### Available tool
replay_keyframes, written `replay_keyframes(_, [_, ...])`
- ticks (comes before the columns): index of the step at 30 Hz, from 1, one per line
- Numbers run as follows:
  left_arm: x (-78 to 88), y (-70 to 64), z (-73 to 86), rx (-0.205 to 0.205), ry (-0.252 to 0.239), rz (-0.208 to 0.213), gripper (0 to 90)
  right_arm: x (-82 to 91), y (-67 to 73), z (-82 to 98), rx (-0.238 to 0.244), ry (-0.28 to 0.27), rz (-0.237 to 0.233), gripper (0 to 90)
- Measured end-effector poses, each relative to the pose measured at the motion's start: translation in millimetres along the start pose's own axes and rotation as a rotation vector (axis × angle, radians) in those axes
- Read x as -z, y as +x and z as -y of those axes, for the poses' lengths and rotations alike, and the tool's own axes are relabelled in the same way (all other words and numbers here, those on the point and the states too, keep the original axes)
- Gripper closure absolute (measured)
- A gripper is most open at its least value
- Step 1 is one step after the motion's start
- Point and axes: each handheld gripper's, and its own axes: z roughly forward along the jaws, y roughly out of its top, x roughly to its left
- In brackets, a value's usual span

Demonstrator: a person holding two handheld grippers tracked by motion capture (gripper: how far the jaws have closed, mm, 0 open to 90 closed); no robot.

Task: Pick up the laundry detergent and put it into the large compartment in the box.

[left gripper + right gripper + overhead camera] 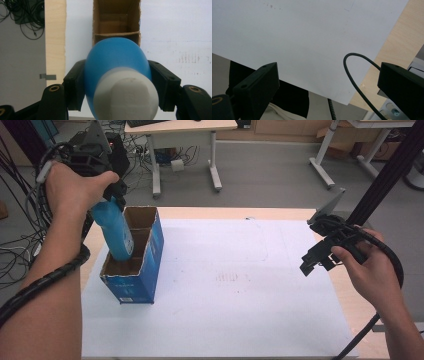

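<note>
**Blue bottle going into the divided box**

High view: the left gripper (112, 195) is holding a blue bottle (114, 232) by its upper part and standing it, slightly tilted, over the box (145, 270) at the left side of the desk (280, 213). The bottle's base is already dipping below the box's rim, into the nearer compartment as far as I can tell. The box is sitting on the white sheet (225, 310). The right gripper (317, 262) is hanging above the sheet's right edge, well apart from the box.

Left gripper view: the fingers (75, 87) are pressing on both sides of the bottle (117, 60), just below its white cap (126, 97). Beyond the bottle, the box (116, 22) is lying open with its cardboard divider (116, 34) crossing it; the far compartment is looking empty.

Right gripper view: the fingers (259, 85) are standing wide with nothing between them, pointing down at the sheet (299, 37) and the desk's edge (394, 47).

My reading: the insertion step is under way. The next move calls for lowering the bottle straight, keeping it off the divider and walls, until it is resting on the bottom, and only then letting go. The right gripper may be needed to steady the box if it is tipping.
</note>
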Motion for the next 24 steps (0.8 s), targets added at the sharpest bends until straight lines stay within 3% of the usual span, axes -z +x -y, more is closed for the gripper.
replay_keyframes(14, [-36.1,-4.8,10.5,-0.028,-0.004,-0.022,37.5,-6.1,2.3,-3.2,0.007,0.01,-0.002,3.6])
replay_keyframes(24, [-61.3,-3.2,17.4,-0.037,0.01,-0.015,37.5,-5.9,3.6,-1.4,0.013,0.007,-0.005,3.6])
